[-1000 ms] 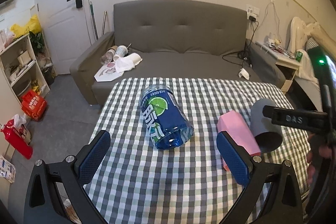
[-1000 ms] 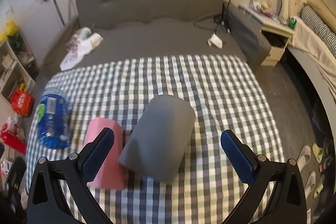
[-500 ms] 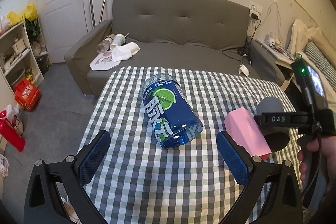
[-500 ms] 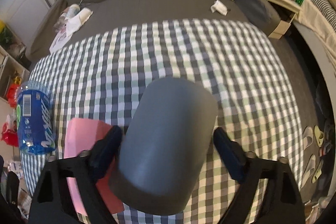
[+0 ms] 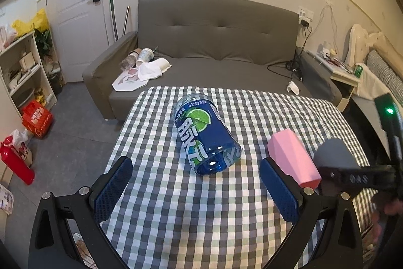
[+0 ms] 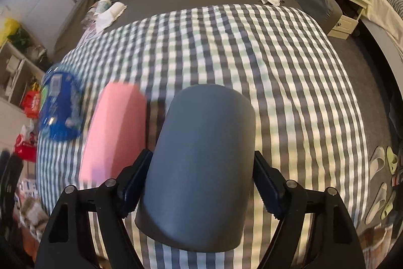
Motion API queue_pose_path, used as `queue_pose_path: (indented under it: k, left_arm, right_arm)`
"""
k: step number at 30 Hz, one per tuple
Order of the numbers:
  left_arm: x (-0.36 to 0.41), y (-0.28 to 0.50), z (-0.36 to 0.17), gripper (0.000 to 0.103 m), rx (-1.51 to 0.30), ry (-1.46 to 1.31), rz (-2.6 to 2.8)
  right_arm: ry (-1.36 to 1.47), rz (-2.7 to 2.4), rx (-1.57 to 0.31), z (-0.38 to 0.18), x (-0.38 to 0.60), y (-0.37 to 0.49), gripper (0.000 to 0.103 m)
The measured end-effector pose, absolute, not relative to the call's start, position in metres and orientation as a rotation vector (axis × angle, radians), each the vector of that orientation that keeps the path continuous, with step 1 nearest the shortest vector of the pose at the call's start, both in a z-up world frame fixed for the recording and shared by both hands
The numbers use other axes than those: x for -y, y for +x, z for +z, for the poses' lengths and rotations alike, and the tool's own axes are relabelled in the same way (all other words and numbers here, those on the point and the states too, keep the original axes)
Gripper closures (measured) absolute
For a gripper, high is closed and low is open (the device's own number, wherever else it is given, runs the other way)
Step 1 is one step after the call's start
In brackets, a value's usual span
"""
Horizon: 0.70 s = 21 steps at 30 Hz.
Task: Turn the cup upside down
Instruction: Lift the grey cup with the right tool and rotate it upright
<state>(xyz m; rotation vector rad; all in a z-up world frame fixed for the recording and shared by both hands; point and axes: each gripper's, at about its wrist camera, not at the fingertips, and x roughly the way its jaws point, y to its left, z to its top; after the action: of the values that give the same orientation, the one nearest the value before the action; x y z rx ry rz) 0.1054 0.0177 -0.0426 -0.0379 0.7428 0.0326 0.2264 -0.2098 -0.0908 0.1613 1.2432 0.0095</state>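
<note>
The right gripper (image 6: 200, 183) clamps its fingers (image 6: 136, 183) on the grey cup (image 6: 201, 168) above the checked worktop (image 6: 277, 67); the left gripper (image 5: 196, 188) hangs open. Grasp made; the flip remains.

The grey cup (image 5: 332, 155) is half hidden at the frame's right. In the right wrist view, the blue bottle (image 6: 61, 110) and pink block (image 6: 113, 135) are motion-blurred at left.

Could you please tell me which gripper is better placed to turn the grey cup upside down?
The right gripper: its pads already clamp both sides of the grey cup above the checkered tablecloth. The left gripper is open and empty, facing the blue bottle.
</note>
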Motion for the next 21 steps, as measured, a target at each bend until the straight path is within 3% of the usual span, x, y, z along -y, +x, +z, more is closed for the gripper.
queue_pose_path:
  k: [9,21]
  left_arm:
    - [-0.006,0.078,-0.034,0.0,-0.734,0.0,0.023]
    - [0.007,0.056,-0.034,0.0,-0.729,0.061,0.057]
  right_arm:
    - [0.102,0.075,-1.223,-0.088,0.176,0.162,0.028]
    - [0.075,0.109,-1.201,-0.093,0.165,0.15,0.028]
